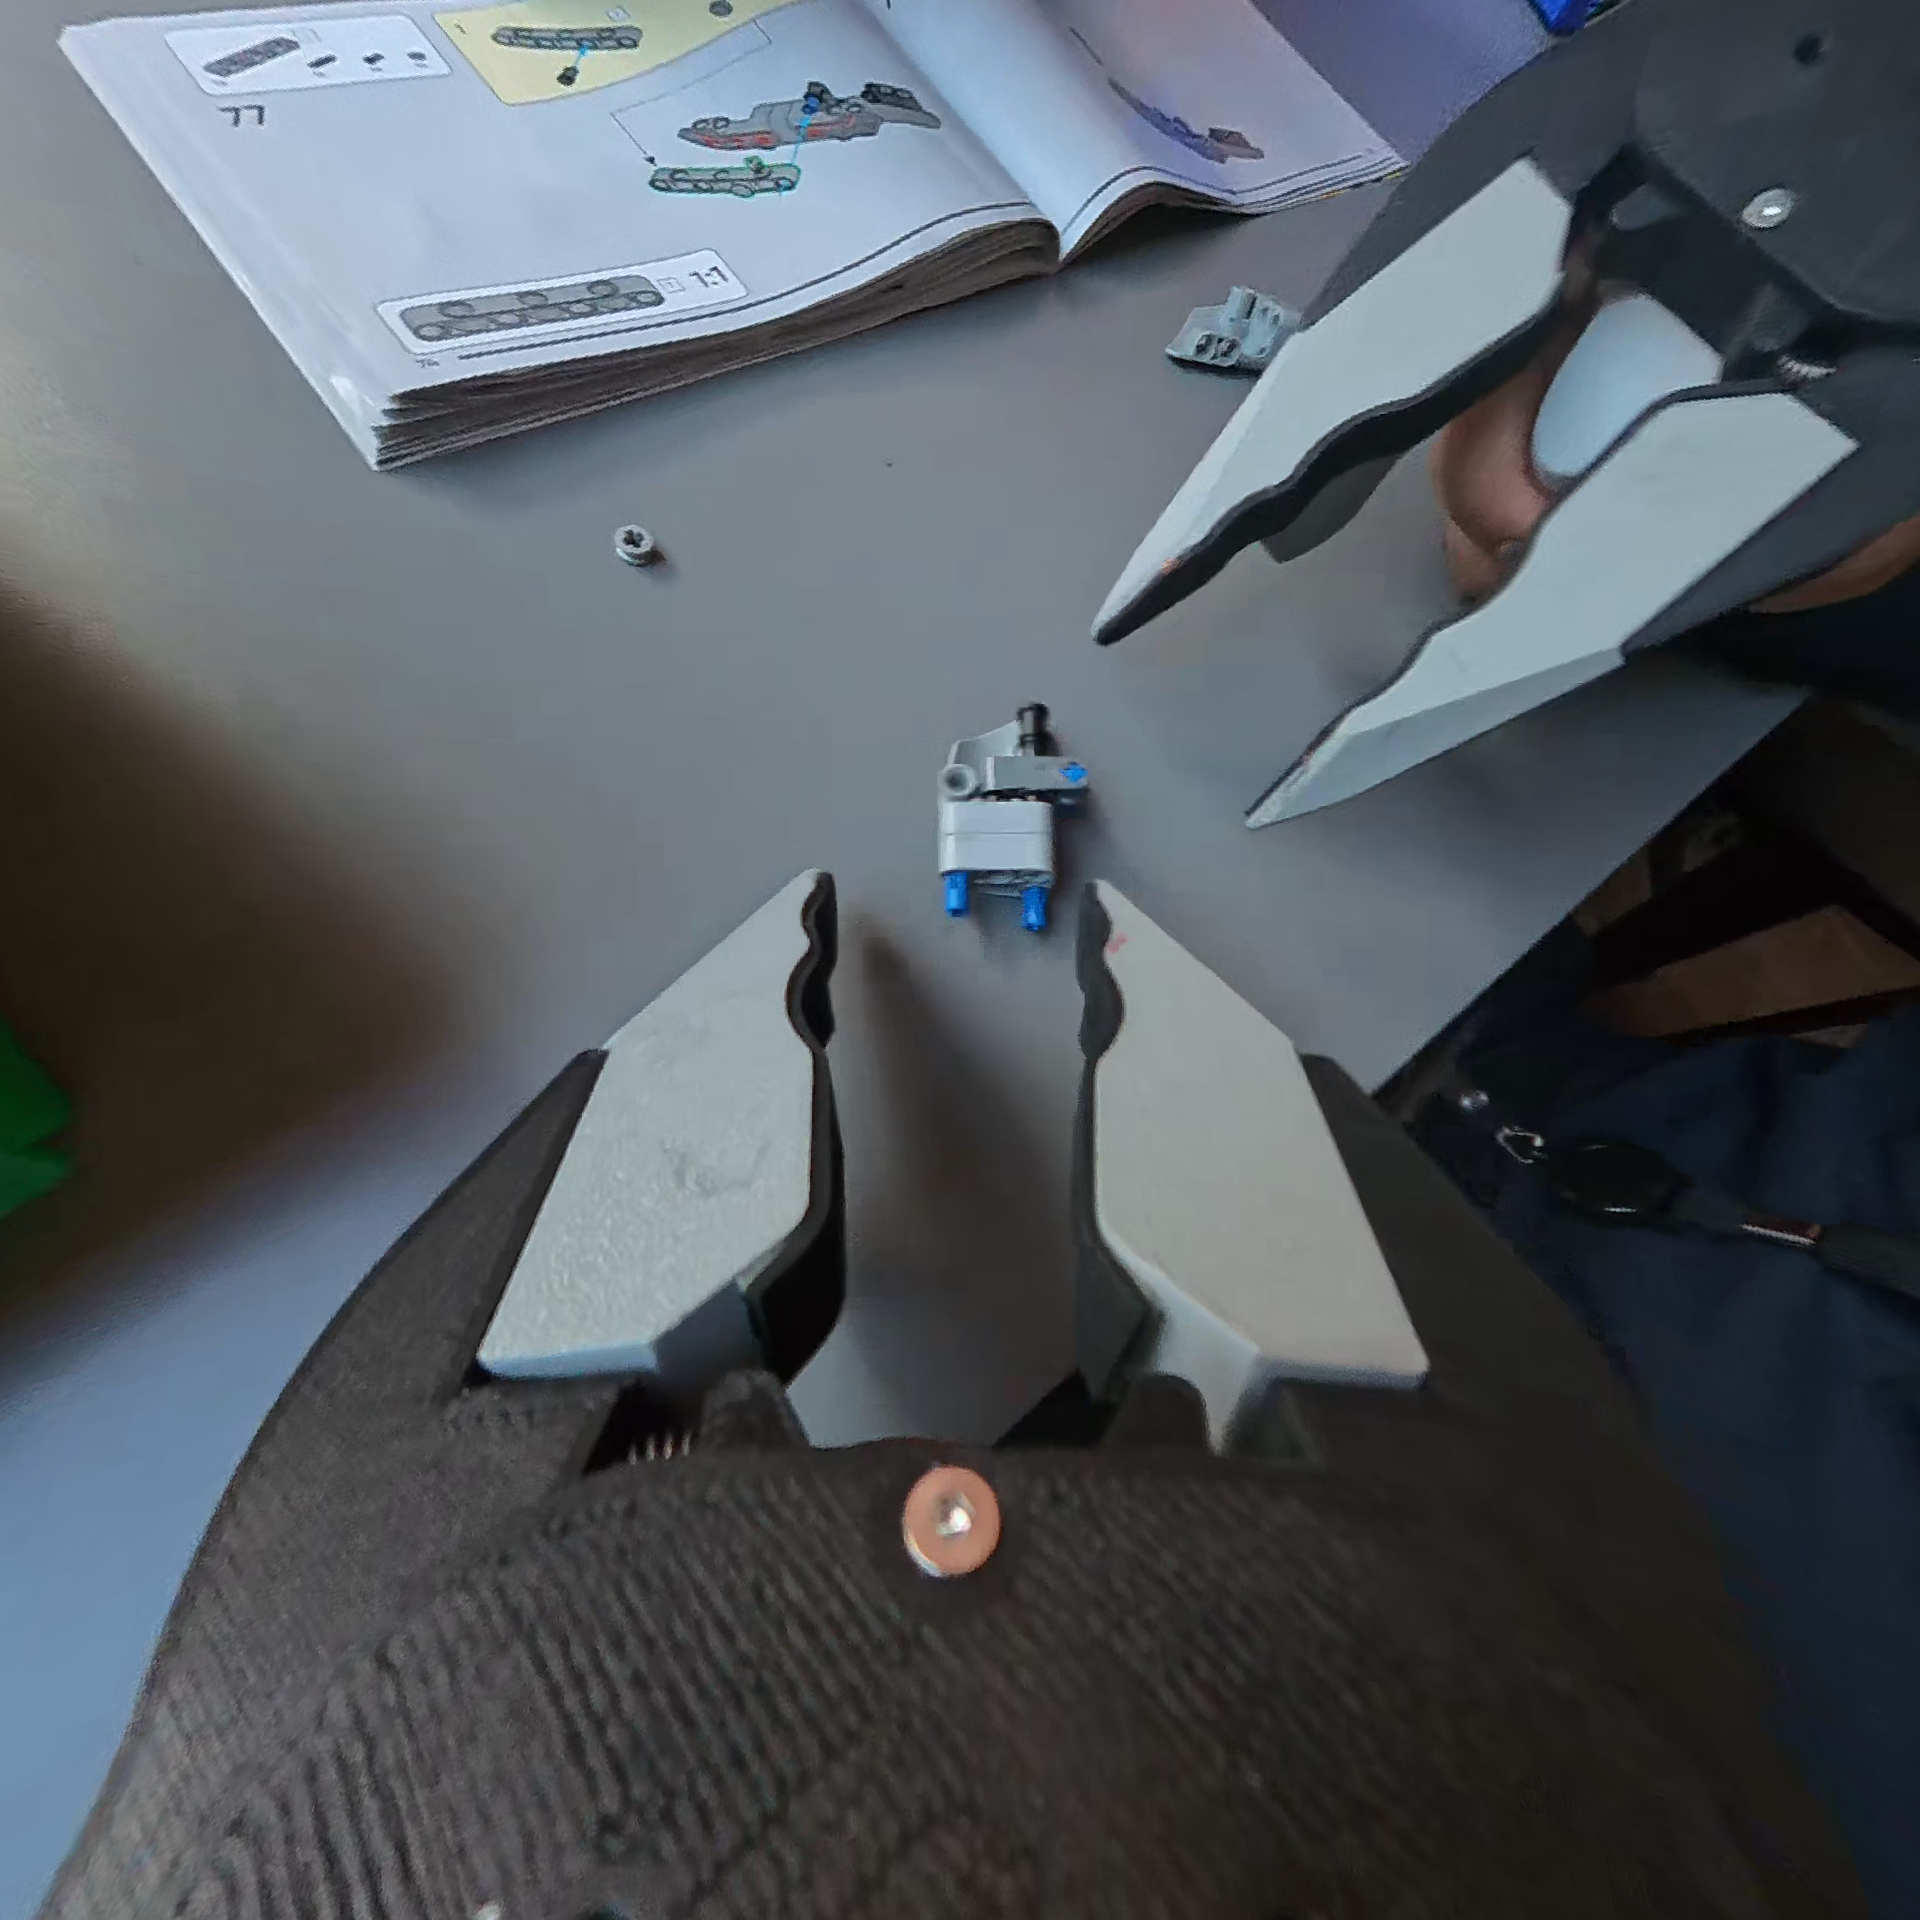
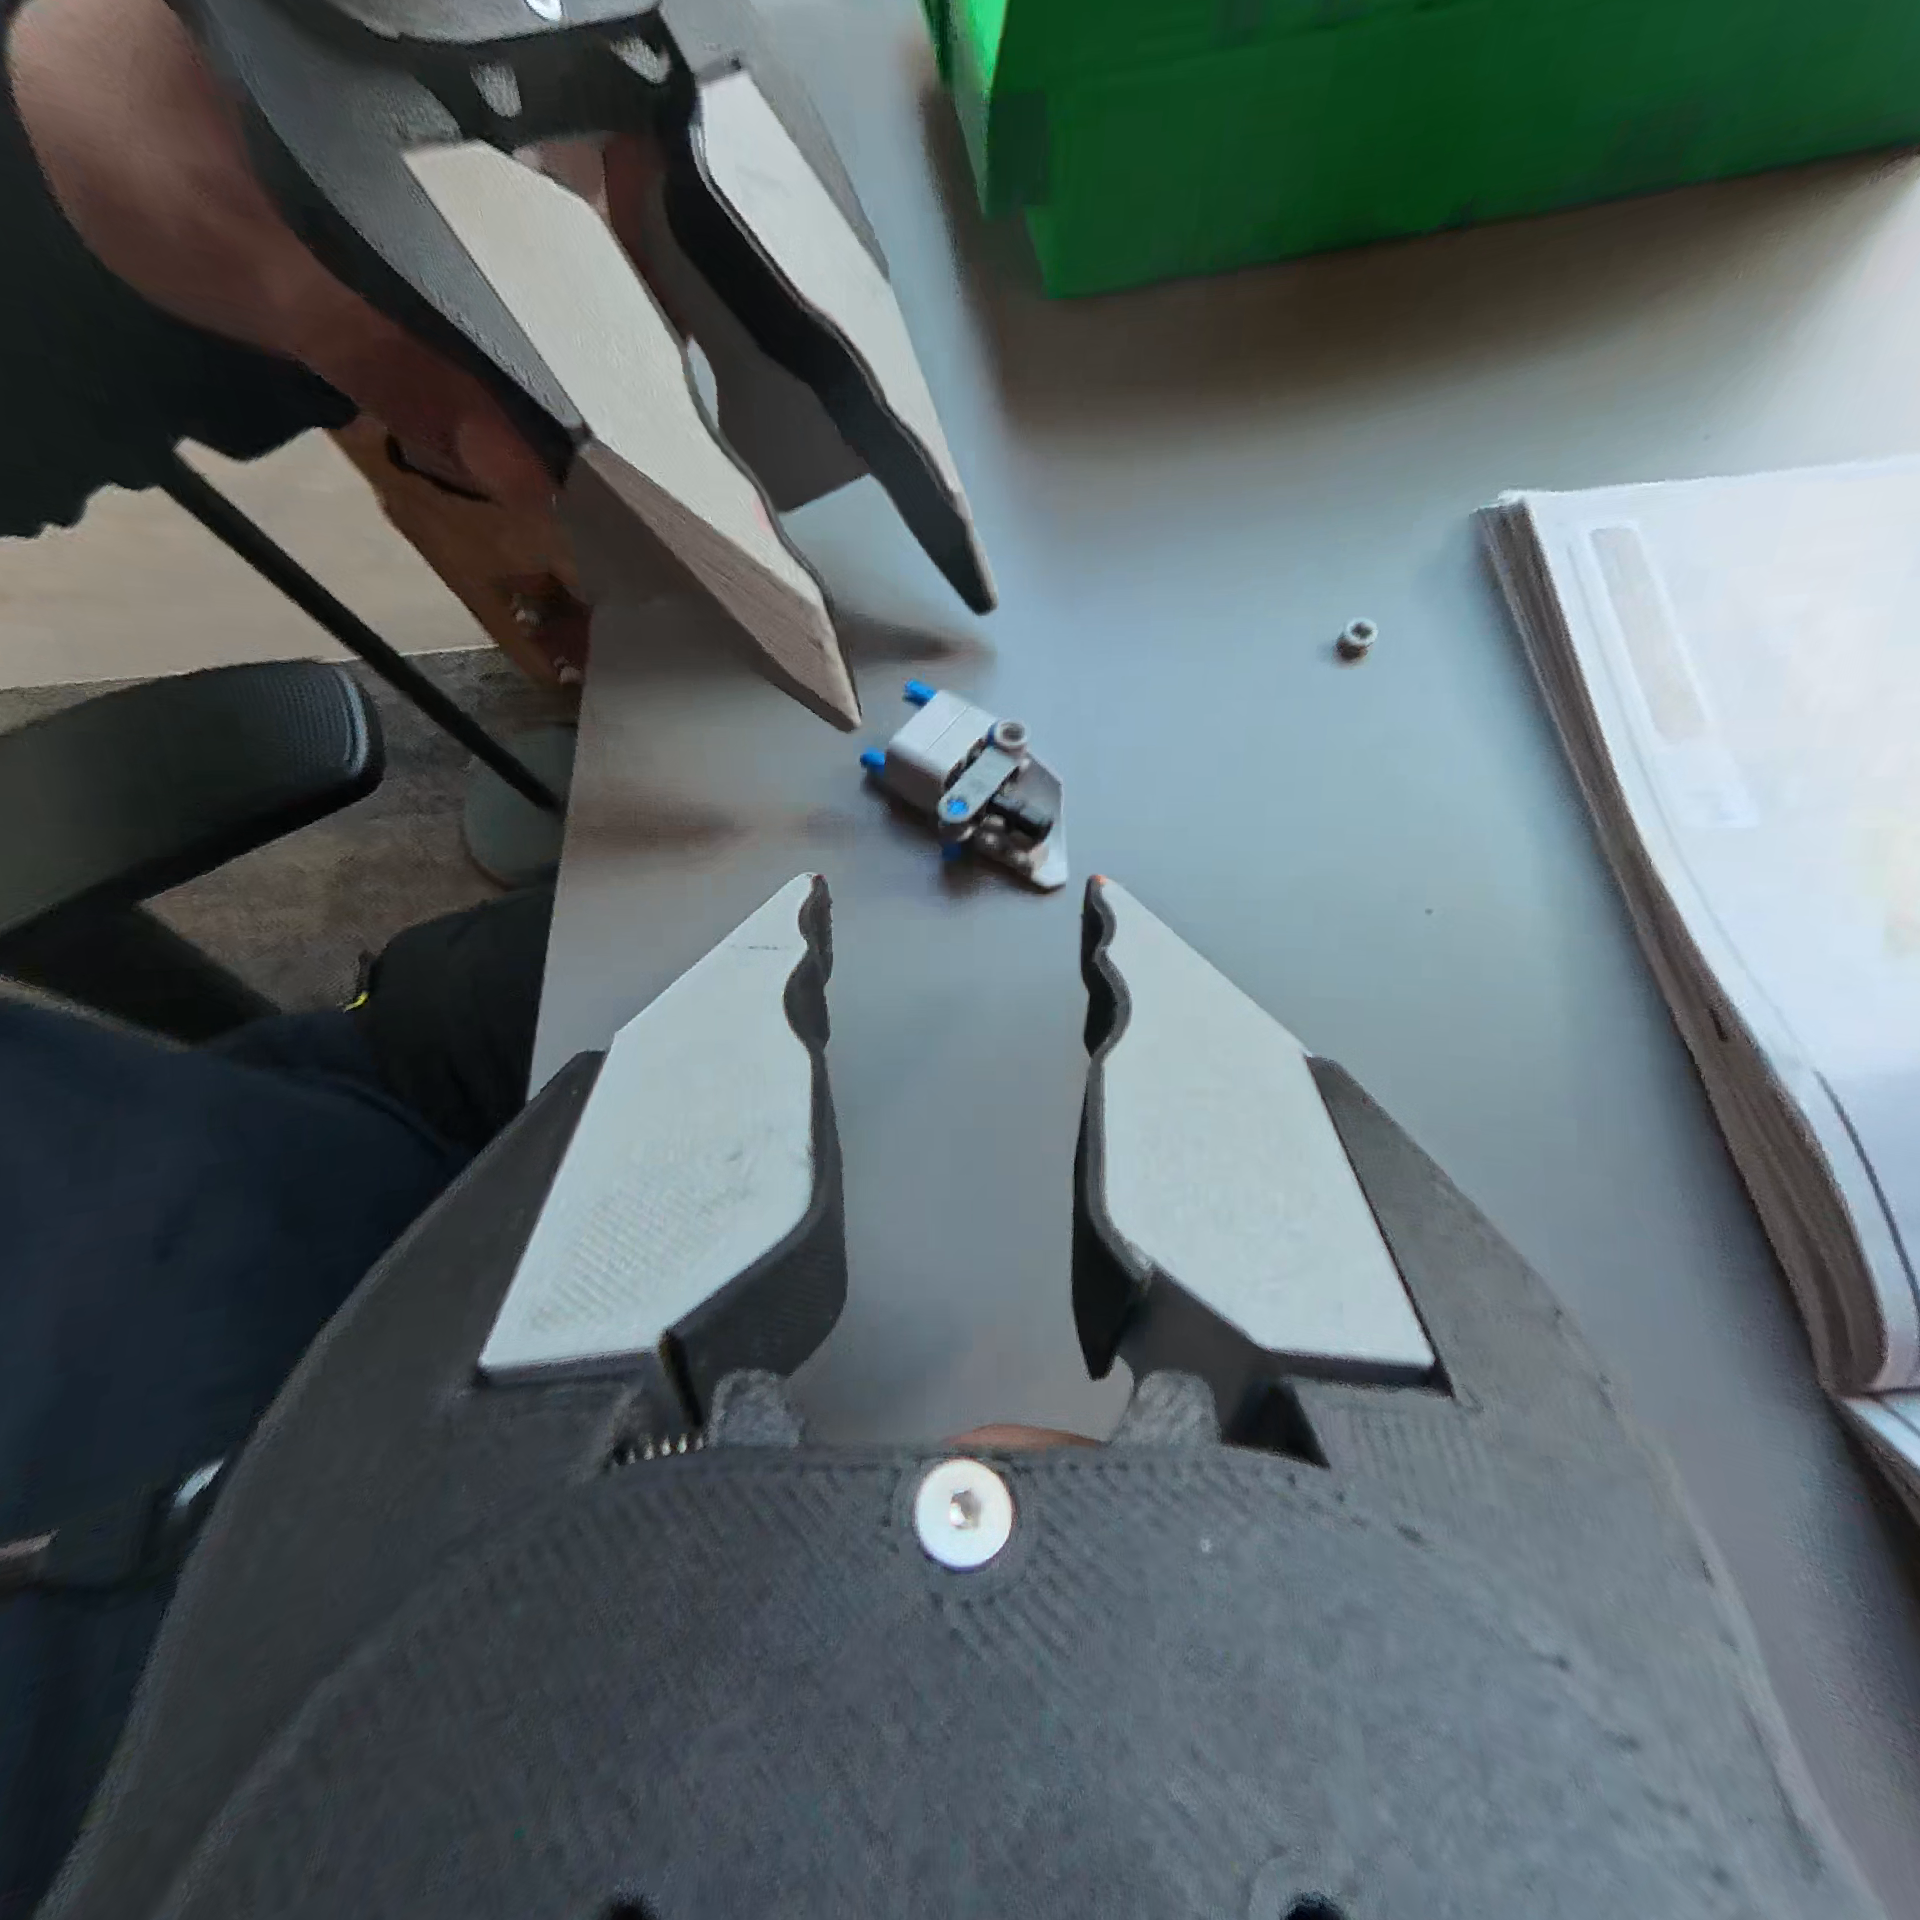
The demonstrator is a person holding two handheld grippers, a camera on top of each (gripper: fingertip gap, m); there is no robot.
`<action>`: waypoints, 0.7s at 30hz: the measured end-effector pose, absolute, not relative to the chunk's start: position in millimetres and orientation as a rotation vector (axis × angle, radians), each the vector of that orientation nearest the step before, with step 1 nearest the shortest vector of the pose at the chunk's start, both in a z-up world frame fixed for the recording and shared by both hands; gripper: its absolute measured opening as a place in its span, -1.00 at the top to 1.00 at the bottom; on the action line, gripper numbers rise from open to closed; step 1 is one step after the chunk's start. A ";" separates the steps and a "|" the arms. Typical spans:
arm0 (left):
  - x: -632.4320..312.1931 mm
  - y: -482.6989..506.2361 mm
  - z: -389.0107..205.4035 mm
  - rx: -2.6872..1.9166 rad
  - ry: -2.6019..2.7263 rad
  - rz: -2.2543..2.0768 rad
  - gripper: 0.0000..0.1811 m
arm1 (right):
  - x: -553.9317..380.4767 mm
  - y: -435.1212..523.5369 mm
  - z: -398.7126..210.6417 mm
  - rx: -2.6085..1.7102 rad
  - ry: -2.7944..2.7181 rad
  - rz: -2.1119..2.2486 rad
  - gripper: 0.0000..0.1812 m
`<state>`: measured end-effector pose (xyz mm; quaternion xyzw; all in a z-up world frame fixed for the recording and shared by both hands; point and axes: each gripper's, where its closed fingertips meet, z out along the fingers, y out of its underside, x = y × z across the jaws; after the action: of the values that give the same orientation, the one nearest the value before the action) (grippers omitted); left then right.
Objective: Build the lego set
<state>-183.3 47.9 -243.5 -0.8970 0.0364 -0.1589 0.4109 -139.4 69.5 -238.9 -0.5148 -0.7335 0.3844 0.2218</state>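
A small grey lego assembly (image 1: pixel 1003 821) with blue pins and a black pin lies on the dark grey table; it also shows in the right wrist view (image 2: pixel 966 774). My left gripper (image 1: pixel 956 894) is open and empty, its tips just short of the assembly. My right gripper (image 2: pixel 956 894) is open and empty, its tips just short of the assembly from the other side. The right gripper shows in the left wrist view (image 1: pixel 1174 727). The left gripper shows in the right wrist view (image 2: pixel 920 665), one tip close to the blue pins.
An open instruction booklet (image 1: pixel 582 208) lies at the far side, also in the right wrist view (image 2: pixel 1714 831). A small grey bush (image 1: pixel 636 544) lies loose, also (image 2: pixel 1356 636). Another grey piece (image 1: pixel 1231 330) lies by the booklet. A green box (image 2: pixel 1455 125) stands behind. The table edge (image 2: pixel 561 883) is close.
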 end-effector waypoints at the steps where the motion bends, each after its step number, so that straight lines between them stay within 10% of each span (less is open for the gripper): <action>1: -185.4 49.6 -247.1 -2.268 0.094 -0.419 0.52 | -144.4 71.0 -239.1 -1.432 -2.000 1.043 0.48; 8: -166.2 54.6 -255.4 -2.304 0.191 -0.444 0.91 | -157.0 69.9 -254.0 -1.491 -2.028 0.997 0.56; 21: -168.3 52.3 -246.7 -2.267 0.479 -0.343 0.69 | -150.7 72.2 -258.4 -1.266 -2.182 0.919 0.69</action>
<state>-168.3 52.3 -246.7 -0.8916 0.1884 -0.1349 0.3890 -150.7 72.2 -258.4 -0.4593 -0.7916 0.3333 0.2266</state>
